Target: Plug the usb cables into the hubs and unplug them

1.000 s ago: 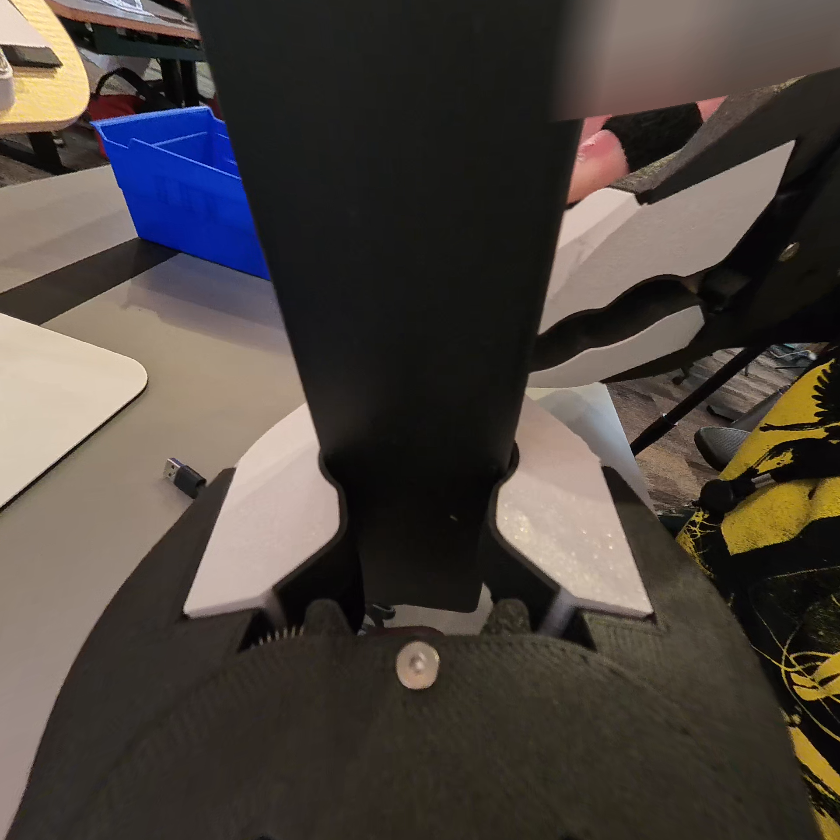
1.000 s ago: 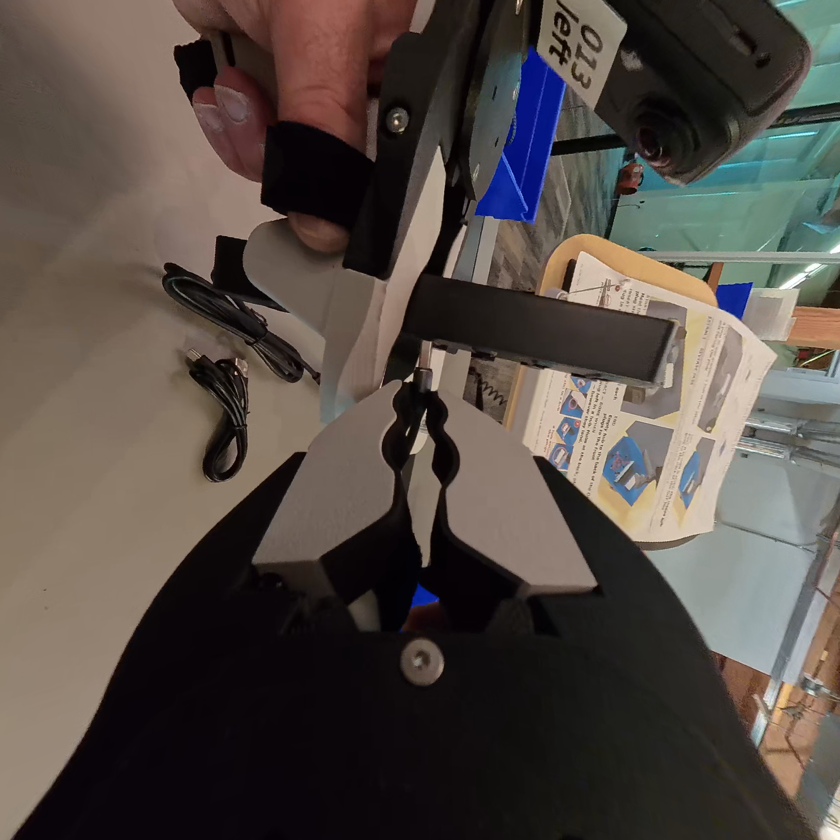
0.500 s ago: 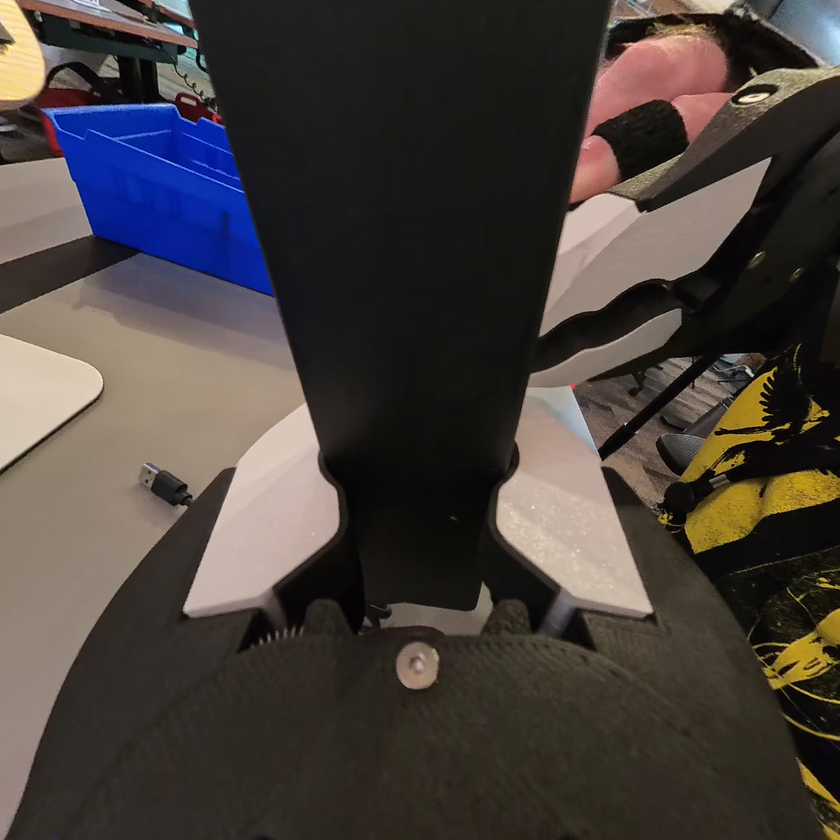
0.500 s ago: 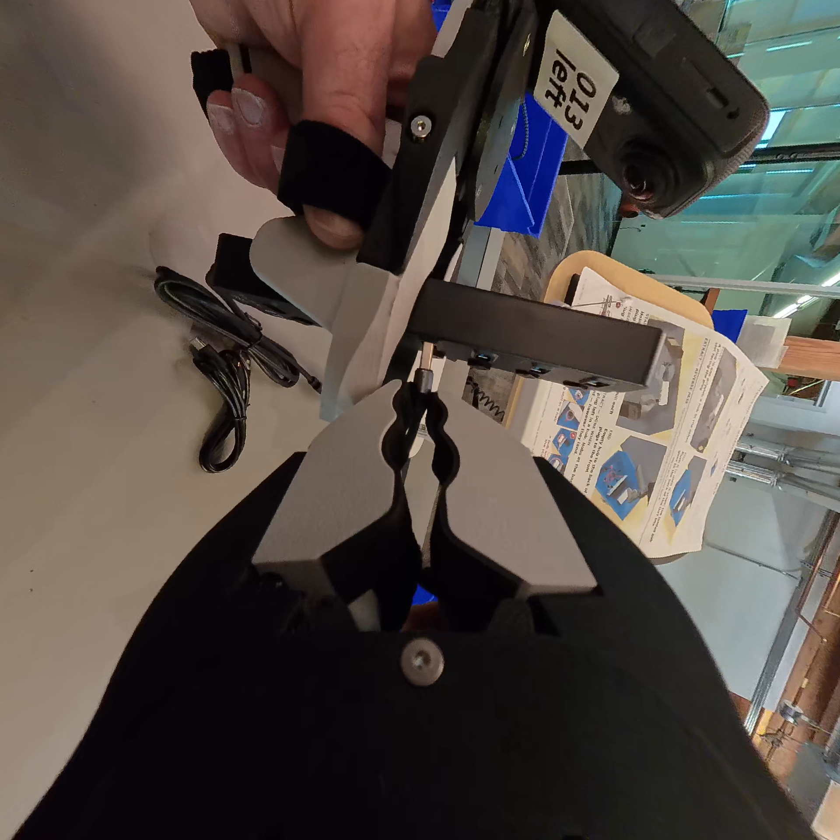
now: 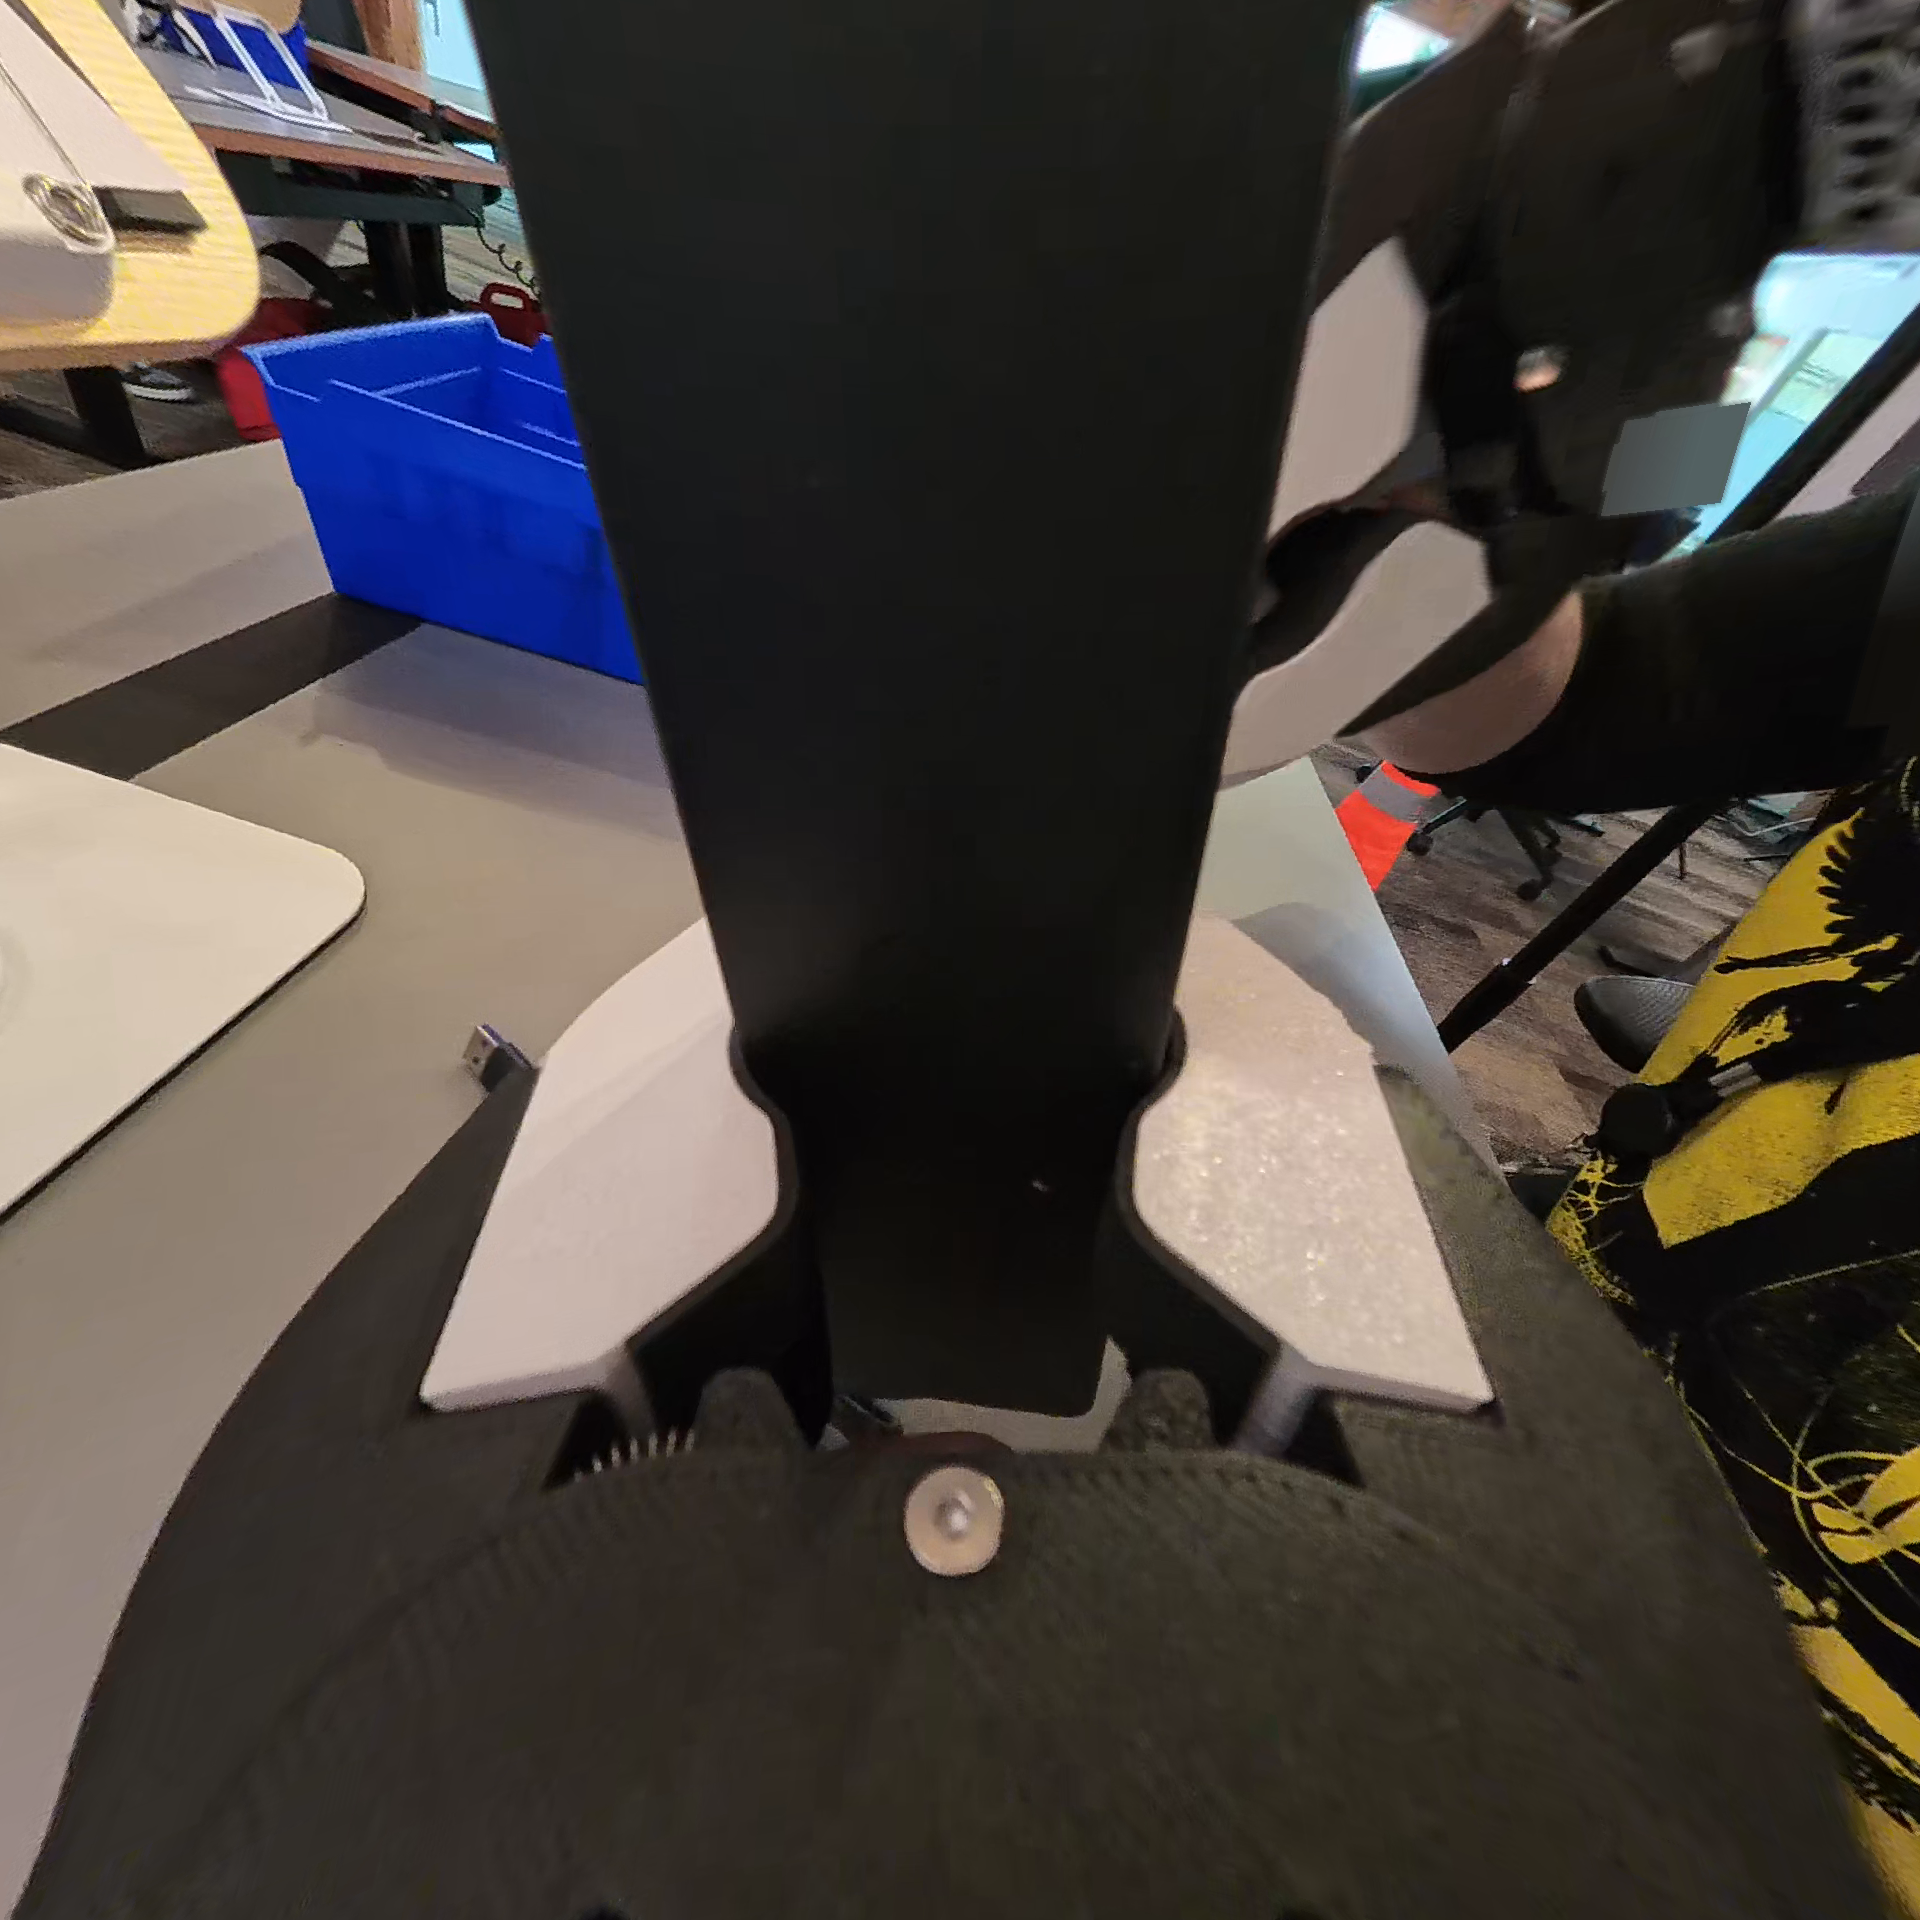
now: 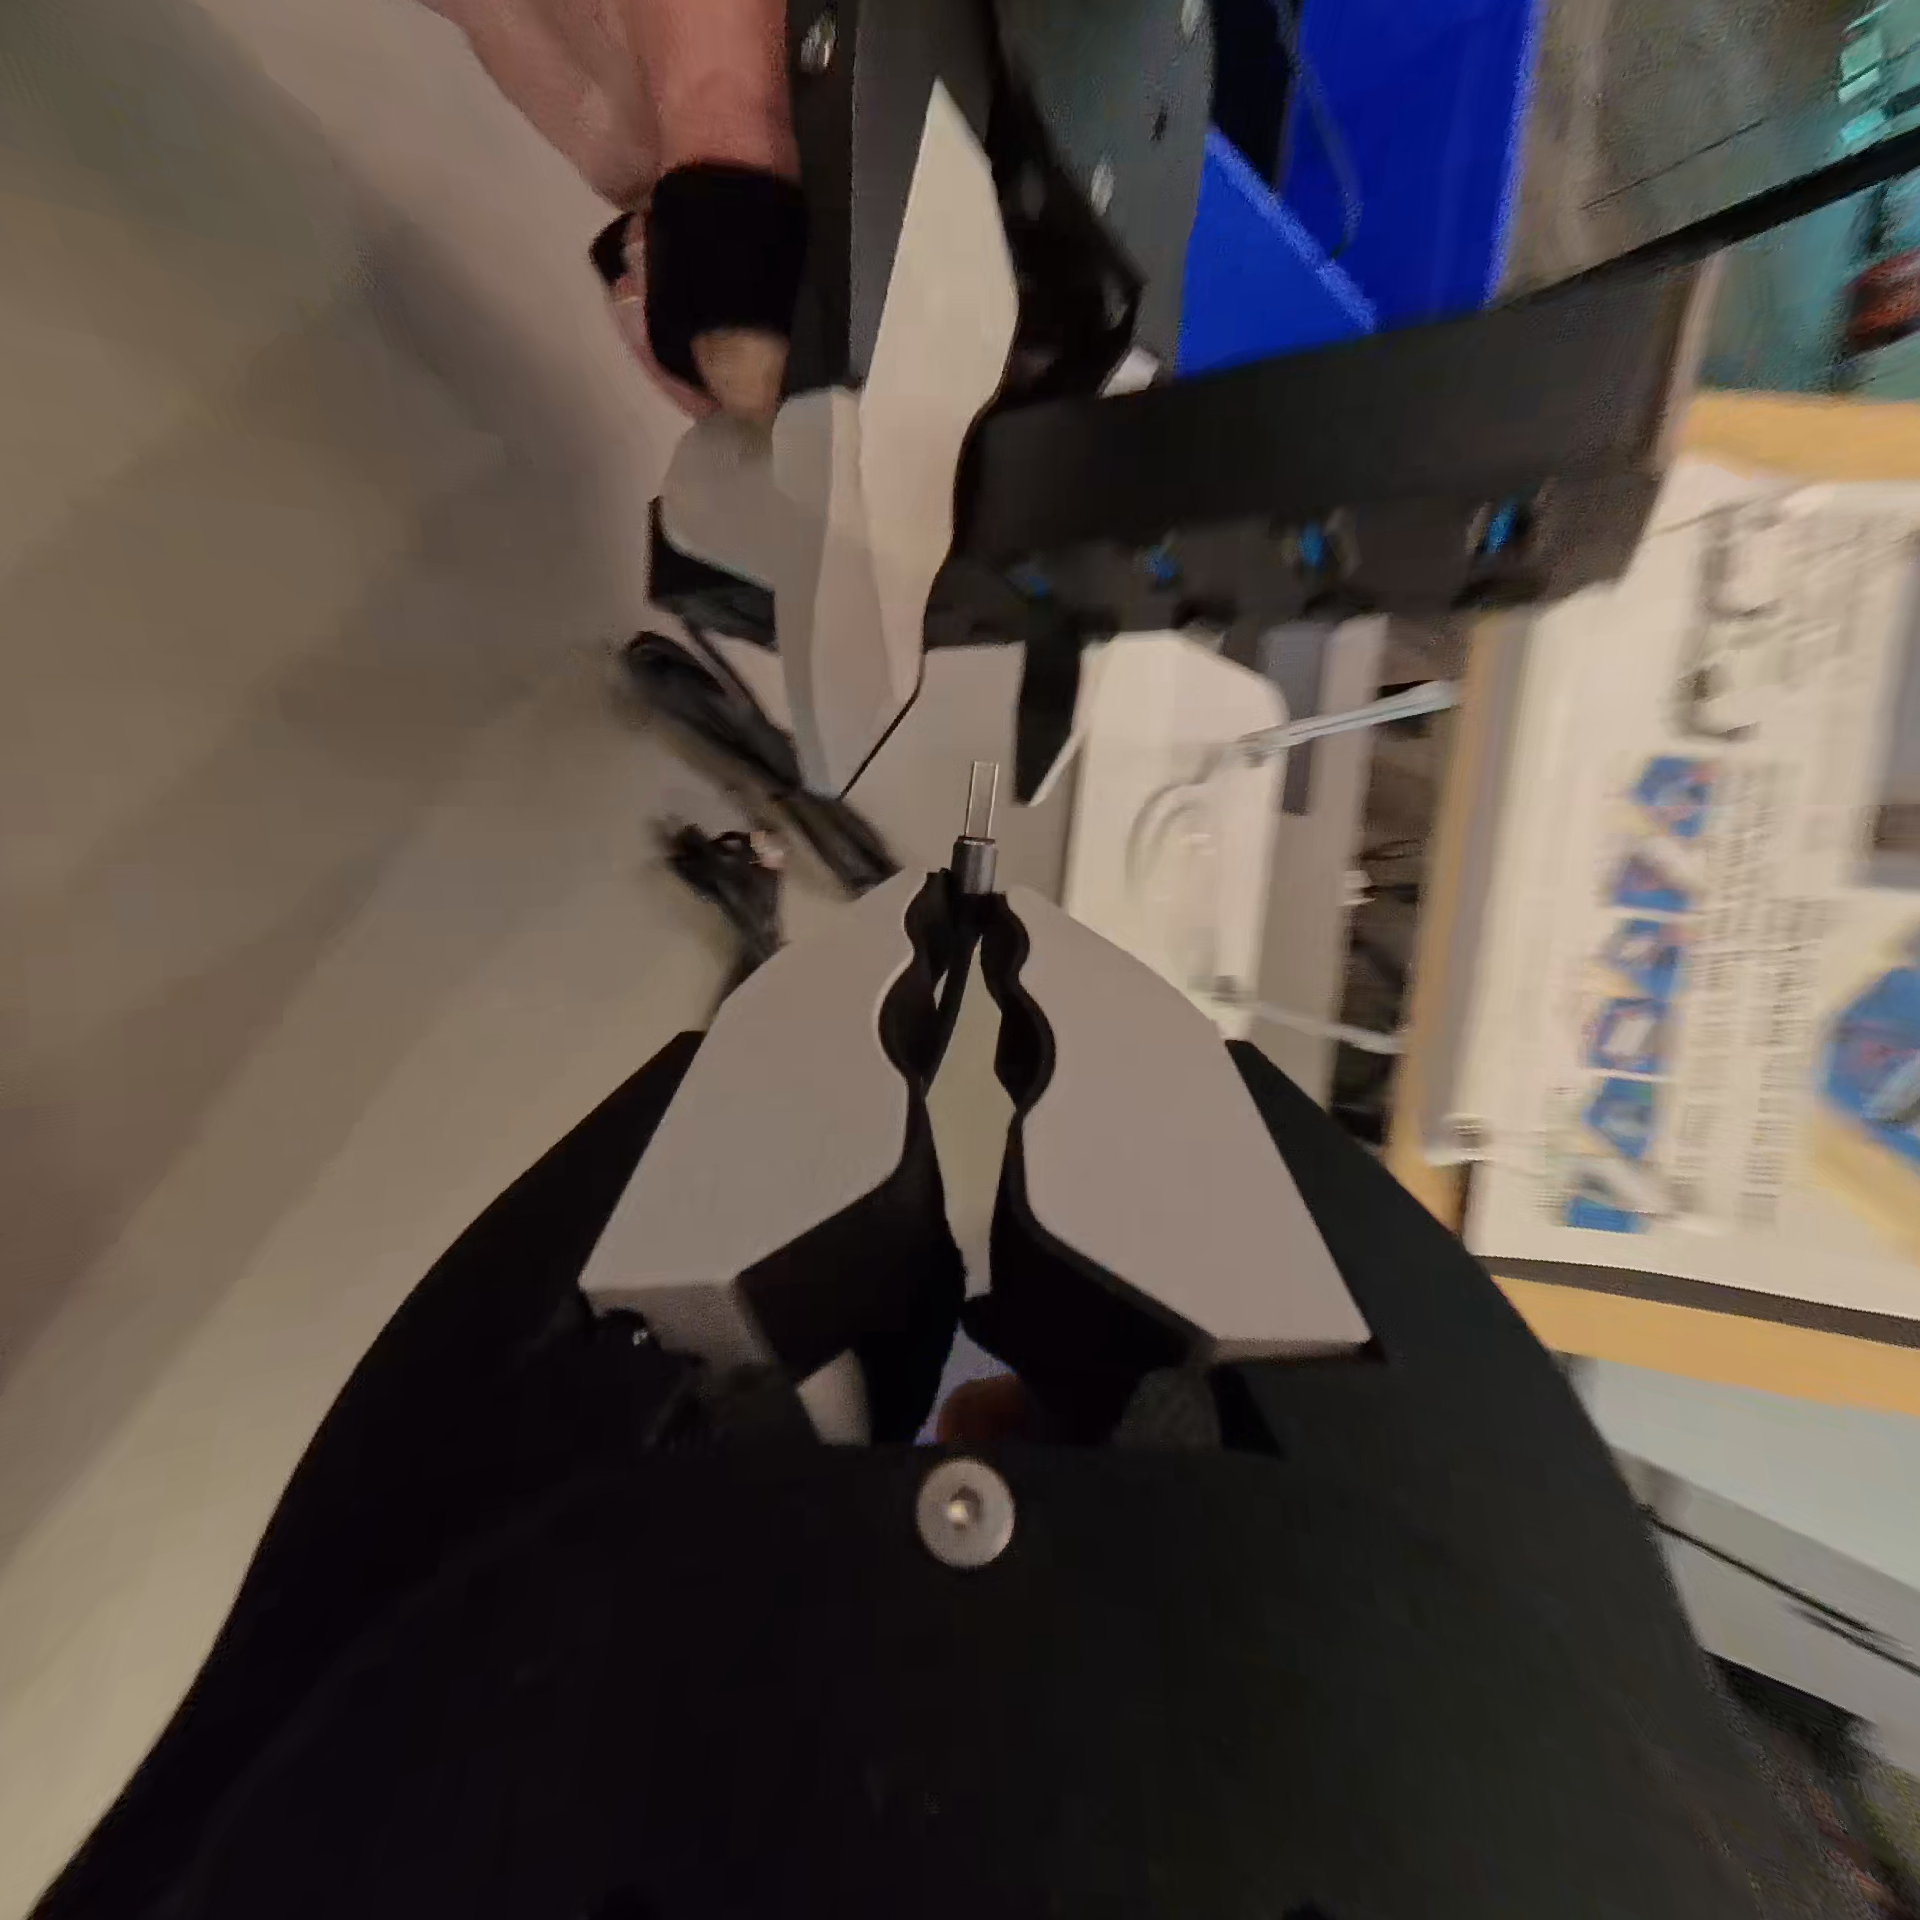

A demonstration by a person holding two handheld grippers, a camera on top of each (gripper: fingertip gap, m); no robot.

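Worktop [image 5: 436, 790], grey and wide, carries everything; the hub serves as the landmark. Hub [image 5: 914, 582], a long black bar, is clamped at its near end between the grey fingers [image 5: 623, 1195] of the left tool [image 5: 956, 1049], which press on both of its sides. In the right wrist view the same hub [image 6: 1351, 416] lies crosswise above the right tool, with a row of blue-lined ports along its lower edge and a black cable end plugged in near its left part.

Behind and left of the hub stands a blue bin [image 5: 447, 478]. Left of the hub lies a white pad [image 5: 156, 935] with rounded corners. Right of the hub, a printed sheet [image 6: 1714, 831] rests on a pale wooden surface.

Right tool [image 6: 971, 914] is closed on a USB plug [image 6: 977, 862]: its dark sleeve is pinched at the fingertips and the silver tip points up at the hub, clear of the ports with a gap between them. A thin black cord runs back between the fingers.

Below and left of the hub, coiled black cables [image 6: 727, 790] lie on the worktop, blurred. A loose plug [image 5: 494, 1055] rests just beside the left tool's left finger.
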